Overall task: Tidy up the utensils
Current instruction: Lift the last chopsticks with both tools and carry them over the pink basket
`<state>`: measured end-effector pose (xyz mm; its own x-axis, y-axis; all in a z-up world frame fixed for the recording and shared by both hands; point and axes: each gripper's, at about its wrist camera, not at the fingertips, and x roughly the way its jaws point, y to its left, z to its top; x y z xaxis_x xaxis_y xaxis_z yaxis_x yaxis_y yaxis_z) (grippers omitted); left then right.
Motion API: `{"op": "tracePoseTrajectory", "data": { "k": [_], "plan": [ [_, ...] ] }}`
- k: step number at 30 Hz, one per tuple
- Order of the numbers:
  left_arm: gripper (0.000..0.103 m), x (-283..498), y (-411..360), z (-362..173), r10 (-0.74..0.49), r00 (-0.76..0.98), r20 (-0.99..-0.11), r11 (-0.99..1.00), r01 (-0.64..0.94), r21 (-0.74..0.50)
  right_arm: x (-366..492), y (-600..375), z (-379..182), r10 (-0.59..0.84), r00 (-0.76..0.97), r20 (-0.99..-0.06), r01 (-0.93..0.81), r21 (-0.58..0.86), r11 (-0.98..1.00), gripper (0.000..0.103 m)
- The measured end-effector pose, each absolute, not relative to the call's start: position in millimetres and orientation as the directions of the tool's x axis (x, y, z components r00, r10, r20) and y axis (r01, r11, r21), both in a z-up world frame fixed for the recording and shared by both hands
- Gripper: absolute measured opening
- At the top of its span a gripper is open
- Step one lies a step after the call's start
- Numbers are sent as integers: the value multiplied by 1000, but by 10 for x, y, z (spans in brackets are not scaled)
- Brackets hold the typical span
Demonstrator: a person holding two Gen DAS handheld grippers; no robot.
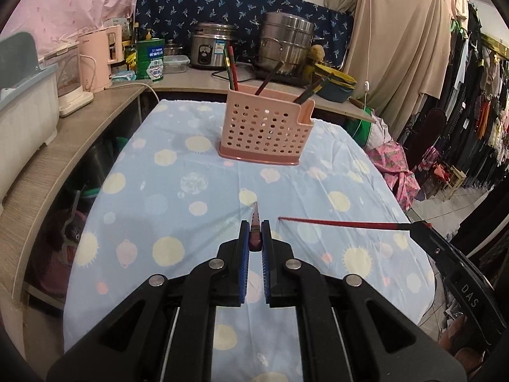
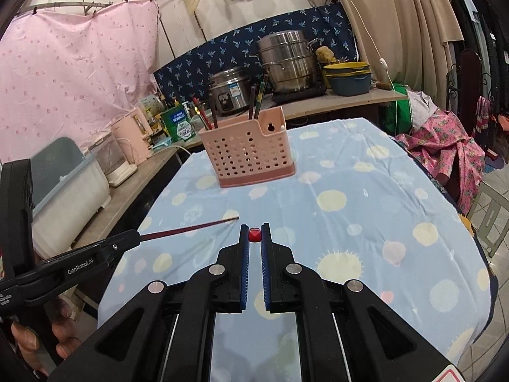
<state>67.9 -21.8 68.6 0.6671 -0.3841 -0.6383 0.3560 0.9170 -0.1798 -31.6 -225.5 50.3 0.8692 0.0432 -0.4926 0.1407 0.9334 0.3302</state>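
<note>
Both grippers, left gripper and right gripper, each clamp a chopstick crosswise above the worktop, pink holder straight ahead, roughly equidistant.

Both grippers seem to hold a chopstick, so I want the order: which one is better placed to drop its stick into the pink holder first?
Probably left: its chopstick points toward the pink holder, while the right gripper's chopstick lies crosswise.

Caddy on table, chopsticks inside
</note>
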Motion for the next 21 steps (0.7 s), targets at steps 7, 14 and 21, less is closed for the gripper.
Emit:
{"op": "tracePoseTrajectory", "data": {
  "k": [7,14,21],
  "plan": [
    [7,895,-224,992,-391,713,-582,917,354,-182,-138,-2398,784,34,901,-433,129,343,931,7],
    [7,1144,-274,1251,-402,740,-539,914,364,-182,114,-2500,988,53,916,-397,102,359,928,7],
    [7,1380,-334,1565,-414,773,-481,909,375,-180,398,-2612,1286,40,943,-329,89,366,926,7]
  ]
}}
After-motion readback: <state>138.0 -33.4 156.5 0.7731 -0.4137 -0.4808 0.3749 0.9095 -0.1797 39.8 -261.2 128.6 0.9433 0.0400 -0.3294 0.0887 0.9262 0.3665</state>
